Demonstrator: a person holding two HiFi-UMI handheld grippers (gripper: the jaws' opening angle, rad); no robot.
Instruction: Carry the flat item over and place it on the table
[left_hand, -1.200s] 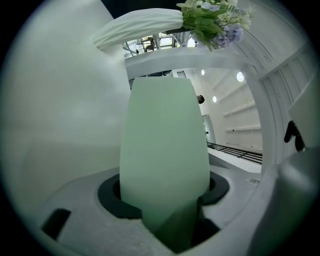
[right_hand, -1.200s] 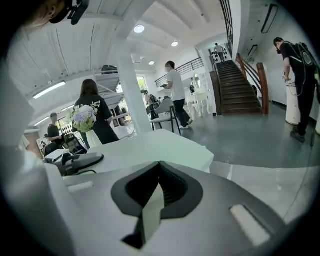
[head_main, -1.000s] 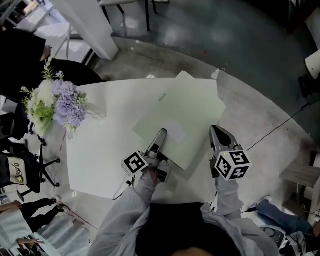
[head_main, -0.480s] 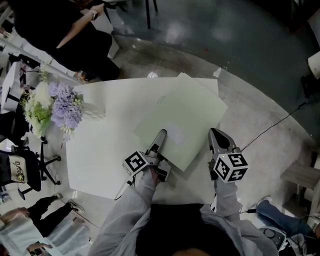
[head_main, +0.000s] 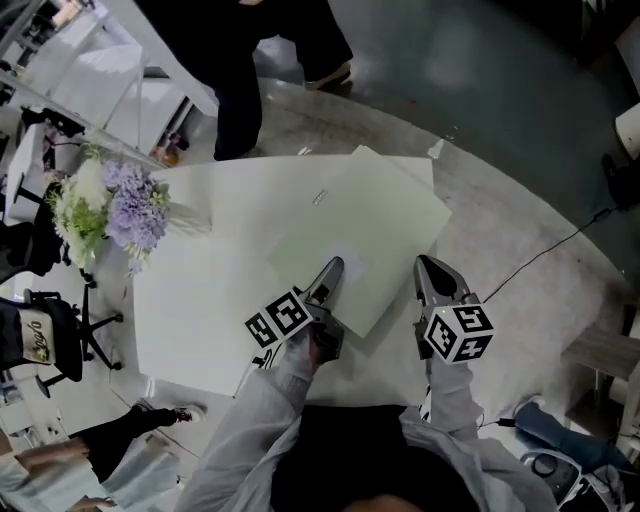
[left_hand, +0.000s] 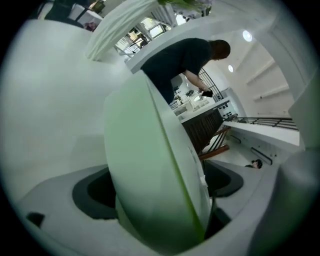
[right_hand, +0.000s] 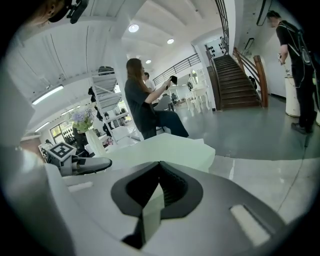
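Only container here is the white vase (head_main: 186, 222) at the left end of the table (head_main: 200, 300), stuffed with purple and white flowers (head_main: 115, 205). The pale green sheet (head_main: 375, 215) is over the table's right half, well apart from the vase, and its right corner pokes out past the table's edge. The left gripper (head_main: 328, 272) has its jaws clamped on the sheet's near edge, and in the left gripper view the sheet fills the gap between them. The right gripper (head_main: 425, 268) sits just beside the sheet's right edge with jaws pinched together at the tips, and as far as I can see they aren't on the sheet. A small white patch (head_main: 345, 262) is on the sheet right by the left jaws. A person (head_main: 250, 70) in dark clothes is standing at the far side of the table, there's an office chair (head_main: 45, 335) off to the left, and a cable (head_main: 560, 245) runs over the floor on the right.
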